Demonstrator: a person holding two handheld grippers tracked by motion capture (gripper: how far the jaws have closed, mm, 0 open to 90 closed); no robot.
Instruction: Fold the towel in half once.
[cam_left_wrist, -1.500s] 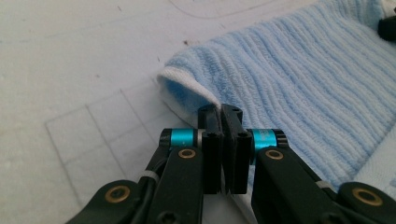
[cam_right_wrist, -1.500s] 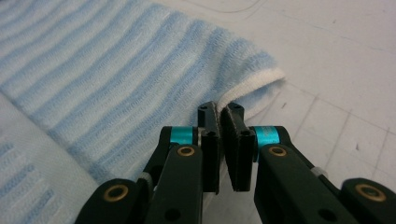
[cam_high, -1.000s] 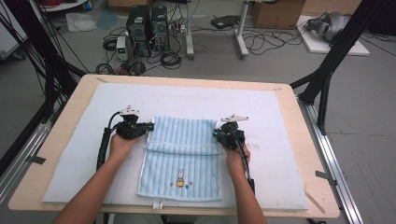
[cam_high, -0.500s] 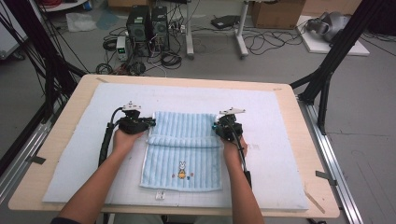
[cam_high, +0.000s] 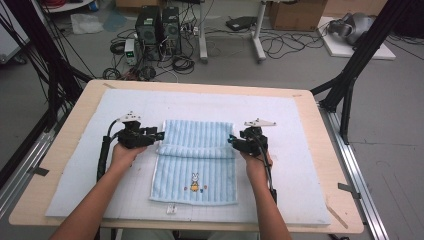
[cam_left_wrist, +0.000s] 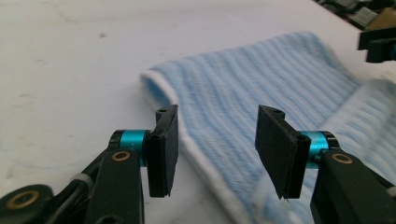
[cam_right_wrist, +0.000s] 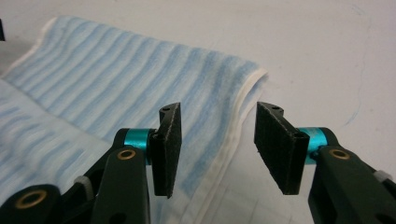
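Two forearms reach in from the near edge, left gripper (cam_high: 159, 135) and right gripper (cam_high: 232, 140) aimed inward at opposite side edges of the towel (cam_high: 196, 162). Both jaw pairs have just been opening: half-spread, gripping nothing, hems beneath. Towel: mid-mat (cam_high: 300, 150), far part folded over; bare mat outside each gripper.

Grey concrete floor (cam_high: 390, 125) — two black PC towers (cam_high: 159, 27), tangled cables (cam_high: 280, 45), cardboard box (cam_high: 295, 14), black frame struts (cam_high: 357, 62).
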